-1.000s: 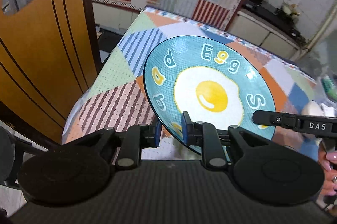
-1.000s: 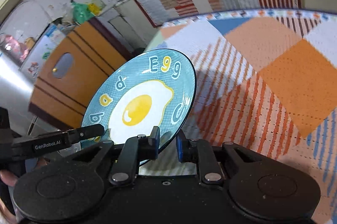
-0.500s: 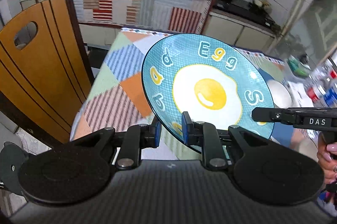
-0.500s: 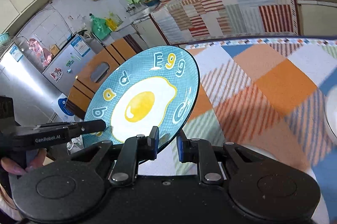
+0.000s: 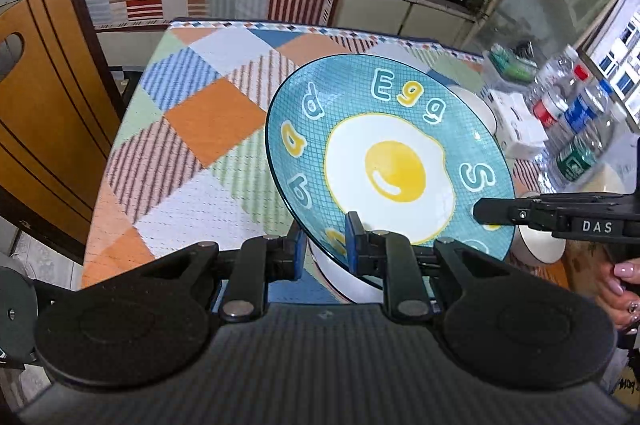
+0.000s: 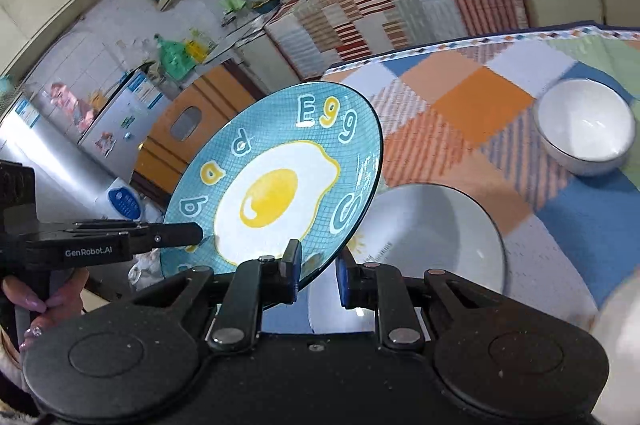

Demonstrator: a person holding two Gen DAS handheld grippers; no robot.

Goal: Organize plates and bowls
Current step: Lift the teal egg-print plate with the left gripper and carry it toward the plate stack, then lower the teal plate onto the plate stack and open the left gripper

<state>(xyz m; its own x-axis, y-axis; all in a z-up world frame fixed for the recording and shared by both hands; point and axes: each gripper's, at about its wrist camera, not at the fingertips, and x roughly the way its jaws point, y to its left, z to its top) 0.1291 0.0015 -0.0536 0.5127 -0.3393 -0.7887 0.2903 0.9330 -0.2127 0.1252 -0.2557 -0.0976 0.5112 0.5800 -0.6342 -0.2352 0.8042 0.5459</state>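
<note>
Gripping egg plate [image 5: 390, 165] rim, both fingers clamped | right wrist alone: white bowl [image 6: 586, 127], grey plate [image 6: 436, 237]

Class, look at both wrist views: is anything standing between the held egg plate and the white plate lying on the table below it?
Nothing visible. The egg plate, clamped at its rim by both grippers, hangs tilted over the white plate. The white bowl sits apart, farther back.

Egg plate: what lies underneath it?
Under the tilted egg plate lies a plain white plate on the checked tablecloth. Its left part is hidden by the egg plate; a white bowl sits beyond.
</note>
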